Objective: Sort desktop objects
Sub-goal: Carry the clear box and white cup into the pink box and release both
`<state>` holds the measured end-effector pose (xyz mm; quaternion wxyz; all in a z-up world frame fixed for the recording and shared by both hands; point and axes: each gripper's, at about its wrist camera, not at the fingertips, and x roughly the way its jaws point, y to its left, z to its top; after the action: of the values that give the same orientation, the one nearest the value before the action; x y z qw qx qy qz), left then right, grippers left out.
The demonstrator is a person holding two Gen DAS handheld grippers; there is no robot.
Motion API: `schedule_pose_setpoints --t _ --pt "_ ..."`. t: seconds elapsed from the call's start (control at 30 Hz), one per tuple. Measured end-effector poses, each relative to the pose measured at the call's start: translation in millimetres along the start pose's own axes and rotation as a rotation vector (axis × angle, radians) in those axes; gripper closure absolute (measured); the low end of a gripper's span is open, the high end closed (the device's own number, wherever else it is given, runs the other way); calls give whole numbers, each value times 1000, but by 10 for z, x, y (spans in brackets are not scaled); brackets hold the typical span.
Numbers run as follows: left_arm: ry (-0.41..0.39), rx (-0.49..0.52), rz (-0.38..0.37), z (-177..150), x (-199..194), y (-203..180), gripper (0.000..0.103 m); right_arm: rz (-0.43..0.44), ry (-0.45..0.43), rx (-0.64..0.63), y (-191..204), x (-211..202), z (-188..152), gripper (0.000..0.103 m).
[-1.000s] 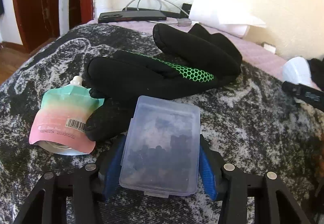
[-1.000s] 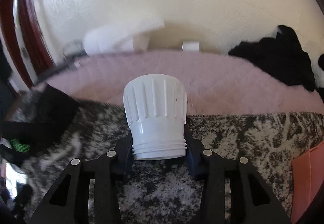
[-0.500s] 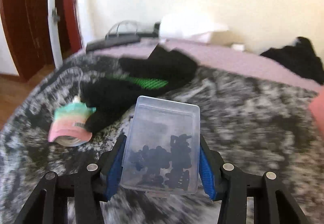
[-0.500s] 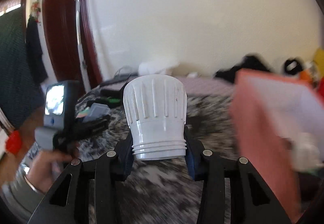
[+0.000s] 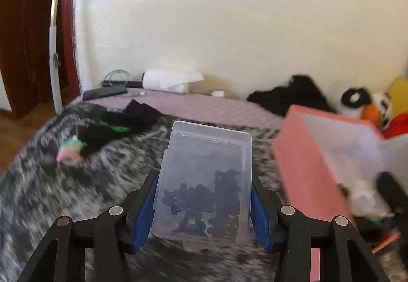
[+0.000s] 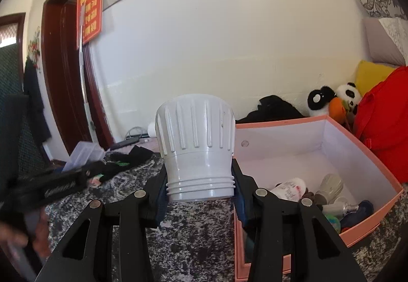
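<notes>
Pink box open-topped; items crowd its near corner.

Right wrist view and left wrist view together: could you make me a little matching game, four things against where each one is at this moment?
Things:
1. clear plastic case of small black pieces
2. white ribbed plastic bulb base
3. black glove with green honeycomb patch
4. white tube with red print

Places:
A. lying on the speckled blanket
B. inside the pink cardboard box
C. held in the right hand-held gripper
D. held in the left hand-held gripper

Pairs: 1-D, 2-C, 3-A, 4-B
</notes>
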<state>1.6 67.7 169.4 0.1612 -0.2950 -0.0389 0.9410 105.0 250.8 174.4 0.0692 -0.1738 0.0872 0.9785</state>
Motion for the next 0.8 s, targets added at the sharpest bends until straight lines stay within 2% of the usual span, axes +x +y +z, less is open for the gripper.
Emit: schedule_pose_setpoints --t 0.13,0.27,0.47,0.67,0.8 --pt "-67 12 26 -244 -149 -152 47 -1 -21 -42 47 -84 13 58" --pt "-100 47 52 -232 -92 -281 47 -20 -24 -79 125 -95 -18 58" --pt "-53 11 23 -253 161 -329 47 -51 -16 -108 215 2 -81 57" --pt "-80 0 -37 -259 172 -459 47 -72 -8 -78 55 85 -90 57" --pt "-100 48 -99 -303 154 -763 47 -115 -7 -28 -220 112 -30 57"
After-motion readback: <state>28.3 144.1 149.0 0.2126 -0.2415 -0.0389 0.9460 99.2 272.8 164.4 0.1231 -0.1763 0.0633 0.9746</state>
